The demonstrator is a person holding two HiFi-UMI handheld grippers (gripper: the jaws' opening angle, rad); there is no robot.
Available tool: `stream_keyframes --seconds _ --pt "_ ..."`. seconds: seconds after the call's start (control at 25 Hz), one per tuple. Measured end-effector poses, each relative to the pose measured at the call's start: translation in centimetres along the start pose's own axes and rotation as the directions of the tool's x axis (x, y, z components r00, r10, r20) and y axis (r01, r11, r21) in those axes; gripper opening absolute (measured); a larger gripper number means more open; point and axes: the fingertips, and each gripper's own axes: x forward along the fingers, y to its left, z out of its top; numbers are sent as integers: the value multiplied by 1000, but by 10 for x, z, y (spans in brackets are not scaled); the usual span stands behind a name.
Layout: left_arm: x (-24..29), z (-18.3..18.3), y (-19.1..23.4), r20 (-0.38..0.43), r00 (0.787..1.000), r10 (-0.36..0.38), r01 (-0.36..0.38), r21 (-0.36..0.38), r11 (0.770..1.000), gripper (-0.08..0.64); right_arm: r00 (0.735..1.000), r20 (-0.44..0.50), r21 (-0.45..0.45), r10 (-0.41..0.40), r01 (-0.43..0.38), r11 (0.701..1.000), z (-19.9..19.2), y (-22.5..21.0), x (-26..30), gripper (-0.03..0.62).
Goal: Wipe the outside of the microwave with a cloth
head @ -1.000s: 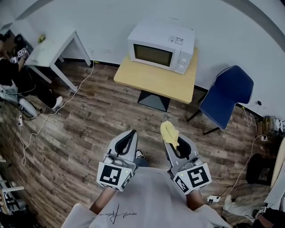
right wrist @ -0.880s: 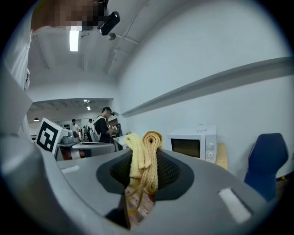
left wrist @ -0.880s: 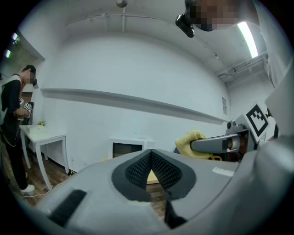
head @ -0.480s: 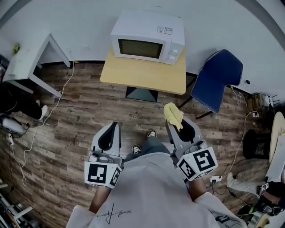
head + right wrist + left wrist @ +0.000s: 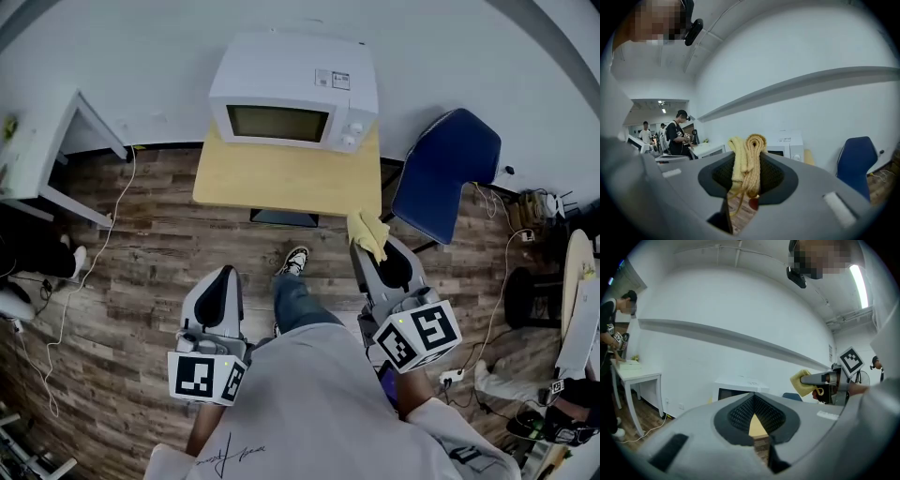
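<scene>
The microwave (image 5: 292, 91) had drawn nearer at 12 o'clock. The right gripper (image 5: 369, 247) clenched the cloth (image 5: 367, 230) and the left gripper (image 5: 228, 273) was closed, empty. Wiping had not begun.

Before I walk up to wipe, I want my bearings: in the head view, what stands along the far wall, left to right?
white desk → microwave on the wooden table → blue chair

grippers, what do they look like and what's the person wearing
Both the left gripper and right gripper have smooth grey jaw shells lined with black ribbed pads. Each carries a white cube with black square markers. The person wears a light grey T-shirt with small dark script and blue jeans.
</scene>
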Motion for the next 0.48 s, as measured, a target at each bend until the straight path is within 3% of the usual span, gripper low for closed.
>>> stream_keyframes --seconds 0.48 --pt "158 50 53 5 999 -32 32 24 999 2 1000 -8 -21 -29 29 999 59 -97 145 121"
